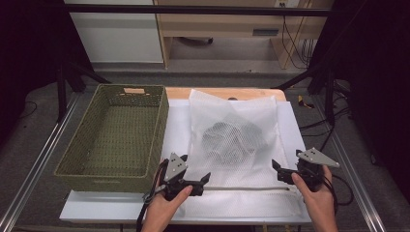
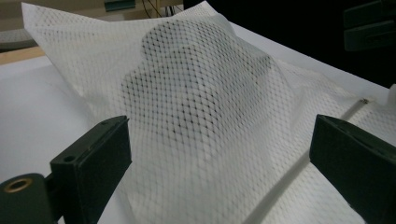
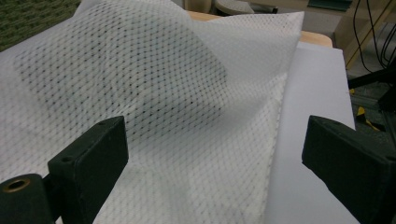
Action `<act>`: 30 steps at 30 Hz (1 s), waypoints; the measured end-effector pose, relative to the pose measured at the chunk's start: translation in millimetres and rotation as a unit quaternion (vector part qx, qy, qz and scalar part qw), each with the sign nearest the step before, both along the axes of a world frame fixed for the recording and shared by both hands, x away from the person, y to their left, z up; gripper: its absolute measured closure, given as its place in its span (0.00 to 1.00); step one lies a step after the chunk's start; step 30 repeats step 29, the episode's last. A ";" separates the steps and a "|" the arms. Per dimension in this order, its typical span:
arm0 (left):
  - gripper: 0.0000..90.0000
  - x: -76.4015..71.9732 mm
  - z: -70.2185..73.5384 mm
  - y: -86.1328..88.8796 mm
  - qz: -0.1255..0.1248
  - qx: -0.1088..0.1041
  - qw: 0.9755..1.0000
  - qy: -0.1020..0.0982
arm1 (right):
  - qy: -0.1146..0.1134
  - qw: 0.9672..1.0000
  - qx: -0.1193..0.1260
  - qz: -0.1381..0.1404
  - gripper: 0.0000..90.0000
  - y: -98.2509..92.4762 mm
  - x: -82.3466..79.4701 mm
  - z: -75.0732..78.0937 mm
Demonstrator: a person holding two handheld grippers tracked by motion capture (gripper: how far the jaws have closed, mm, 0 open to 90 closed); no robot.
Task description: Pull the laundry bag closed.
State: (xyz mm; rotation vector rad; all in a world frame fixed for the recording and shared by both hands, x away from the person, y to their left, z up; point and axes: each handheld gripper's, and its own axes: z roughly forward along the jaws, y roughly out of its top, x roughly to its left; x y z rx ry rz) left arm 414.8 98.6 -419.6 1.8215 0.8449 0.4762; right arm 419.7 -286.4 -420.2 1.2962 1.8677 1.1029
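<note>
- The white mesh bag (image 1: 233, 145) lies flat on the white sheet covering the tabletop (image 1: 96, 210), just right of the green woven basket (image 1: 116, 135). A dark bundled item (image 1: 234, 140) sits inside it near the middle, humping the mesh upward.
- The left tongs (image 1: 205, 180) hover at the near-left end of the bag's zipper line (image 1: 246, 188), jaws wide with nothing between them; in the left gripper view the mesh shows past both pads (image 2: 93, 158) untouched.
- The right tongs (image 1: 276, 166) sit at the bag's near-right edge, jaws also spread wide and holding nothing.
- Judged risk: with both tongs free, the bag is loose; a grab at the thin mesh alone could pinch only one layer, so the bundle slides toward the far end as the bag lifts.
- Uneven lifting by the two hands would likely tip the load sideways and twist the bag.
- The basket's near wall (image 1: 104, 181) stands close to the left tongs; a sideways carry held too low could snag the mesh on its rim.
- Whether the zipper is fully shut cannot be told; if it is not, the contents could spill.
</note>
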 end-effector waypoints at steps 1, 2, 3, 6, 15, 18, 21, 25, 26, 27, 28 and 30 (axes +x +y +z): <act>0.05 4.7 -0.7 0.2 0.002 -0.001 1.000 -0.001 | 0.000 1.000 0.000 -0.006 0.09 -2.3 1.6 -0.9; 0.05 9.4 -1.5 0.2 0.003 -0.002 1.000 -0.002 | 0.000 1.000 0.002 -0.015 0.10 -4.5 2.9 -1.9; 0.05 13.6 -2.8 -0.3 0.004 -0.003 1.000 -0.002 | -0.001 1.000 0.004 -0.022 0.10 -7.3 4.3 -3.3; 0.06 24.3 -8.1 -2.3 0.012 0.002 1.000 0.001 | -0.002 0.999 0.009 -0.037 0.09 -15.4 8.8 -8.6; 0.08 42.5 -31.2 2.3 0.039 0.042 0.998 0.012 | 0.016 0.999 -0.001 -0.045 0.10 -25.4 16.5 -29.5; 0.07 45.5 -37.9 4.3 0.054 0.054 0.997 0.024 | 0.027 0.998 -0.002 -0.050 0.11 -28.8 15.5 -36.3; 0.07 47.5 -42.7 5.4 0.063 0.066 0.995 0.034 | 0.029 0.998 0.007 -0.060 0.12 -34.0 10.6 -42.3; 0.07 44.2 -48.8 1.3 0.067 0.069 0.995 0.038 | 0.030 0.997 0.015 -0.074 0.14 -39.0 3.9 -48.3; 0.07 43.3 -49.2 0.2 0.065 0.073 0.995 0.037 | 0.031 0.997 0.012 -0.076 0.14 -39.3 2.9 -48.4; 0.07 42.4 -49.5 -0.9 0.066 0.077 0.994 0.033 | 0.029 0.996 0.008 -0.080 0.15 -39.7 2.3 -48.4; 0.07 41.6 -49.5 -1.8 0.064 0.079 0.994 0.032 | 0.025 0.996 0.005 -0.082 0.15 -40.1 1.8 -48.6; 0.07 40.8 -49.3 -2.6 0.063 0.079 0.994 0.031 | 0.024 0.996 0.005 -0.084 0.15 -40.0 1.1 -48.7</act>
